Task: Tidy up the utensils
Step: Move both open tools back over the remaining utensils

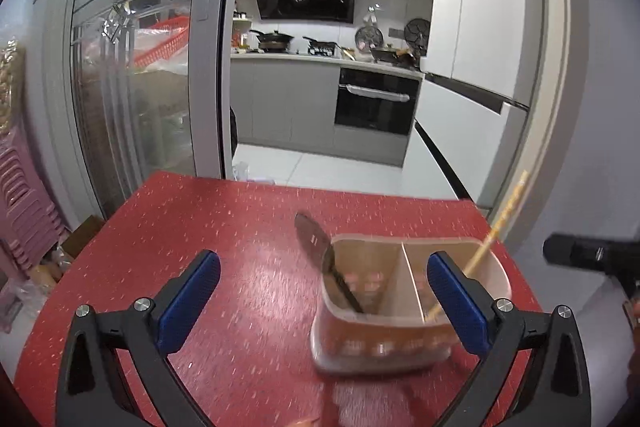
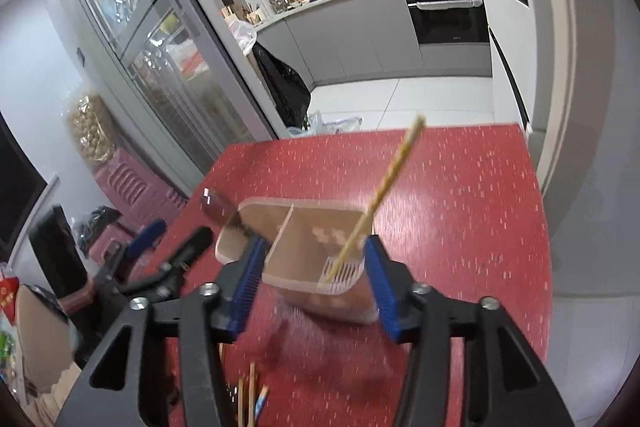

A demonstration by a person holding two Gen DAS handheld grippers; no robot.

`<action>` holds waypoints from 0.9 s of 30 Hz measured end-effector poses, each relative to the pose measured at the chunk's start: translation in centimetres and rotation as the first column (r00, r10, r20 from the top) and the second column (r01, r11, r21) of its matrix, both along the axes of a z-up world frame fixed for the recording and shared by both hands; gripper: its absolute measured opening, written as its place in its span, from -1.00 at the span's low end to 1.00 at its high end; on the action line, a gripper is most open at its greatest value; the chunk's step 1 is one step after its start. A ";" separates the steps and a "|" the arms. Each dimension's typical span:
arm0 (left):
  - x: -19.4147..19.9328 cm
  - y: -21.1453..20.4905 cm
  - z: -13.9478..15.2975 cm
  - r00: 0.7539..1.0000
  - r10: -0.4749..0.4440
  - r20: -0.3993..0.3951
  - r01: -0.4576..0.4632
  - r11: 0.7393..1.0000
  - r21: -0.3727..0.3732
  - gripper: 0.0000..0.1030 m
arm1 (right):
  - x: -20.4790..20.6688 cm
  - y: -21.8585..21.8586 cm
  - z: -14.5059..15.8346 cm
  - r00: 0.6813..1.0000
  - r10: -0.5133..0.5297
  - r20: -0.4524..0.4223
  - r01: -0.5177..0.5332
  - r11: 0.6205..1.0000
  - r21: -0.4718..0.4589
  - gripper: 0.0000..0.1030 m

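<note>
1. I judge that I am between two utensils: a spoon (image 1: 320, 259) and a chopstick (image 2: 384, 195) already stand in the holder (image 1: 404, 307), the spoon in one compartment and the chopstick in the other.
2. My left jaws (image 1: 324, 301) are spread wide with nothing between the pads. The holder sits just ahead of them, toward their right finger, on the red bench (image 1: 208, 223).
3. My right jaws (image 2: 314, 287) are partly spread and also pinch nothing. The holder is directly in front of them and shows between the two blue pads; the chopstick leans up and away from the near corner of its compartment.
4. More utensils wait below my right jaws: some thin sticks (image 2: 248, 395) lie on the bench close under the fingers, at the bottom edge of the right view.
5. The next move, I think, is to bring one of the jaws down to those sticks, close on one only, and carry it to the compartment where the chopstick stands. The holder looks light, so I should lower the piece in gently so as not to push it.
6. Hard to see: both views are blurred near the holder. The sticks are cut off by the frame and partly hidden by my own fingers, so I cannot count them or tell what each is. A small tip at the bottom of the left view is too small to name.
</note>
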State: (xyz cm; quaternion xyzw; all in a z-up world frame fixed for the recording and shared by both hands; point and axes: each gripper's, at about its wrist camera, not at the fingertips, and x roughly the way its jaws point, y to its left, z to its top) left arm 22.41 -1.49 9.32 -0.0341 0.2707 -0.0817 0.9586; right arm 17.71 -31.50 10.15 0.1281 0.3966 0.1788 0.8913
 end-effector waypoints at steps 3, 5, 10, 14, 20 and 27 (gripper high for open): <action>-2.0 1.3 -1.1 0.996 -0.008 -0.085 0.008 1.000 0.004 1.00 | -2.1 0.5 -1.5 0.999 0.013 -0.050 -0.013 1.000 -0.014 0.19; -3.5 2.0 -2.5 0.987 -0.033 -0.158 0.034 0.999 0.001 1.00 | -3.6 1.0 -3.1 0.994 0.019 -0.105 -0.023 0.999 -0.032 0.19; -9.1 3.9 -6.9 0.956 -0.021 -0.294 0.028 0.999 0.021 1.00 | -7.8 2.1 -8.0 0.967 0.031 -0.251 -0.048 0.997 -0.062 0.19; -13.4 4.7 -9.8 0.936 0.015 -0.351 0.017 0.996 0.085 1.00 | -11.1 2.5 -11.3 0.942 0.025 -0.335 -0.047 0.997 -0.060 0.19; -16.5 5.8 -11.6 0.922 0.050 -0.385 -0.024 0.997 0.073 1.00 | -14.0 2.9 -13.9 0.922 -0.002 -0.387 -0.029 0.997 -0.073 0.19; -17.6 6.9 -12.9 0.906 0.085 -0.415 -0.057 0.995 0.078 1.00 | -15.9 4.9 -14.2 0.927 0.003 -0.375 -0.071 0.983 -0.167 0.19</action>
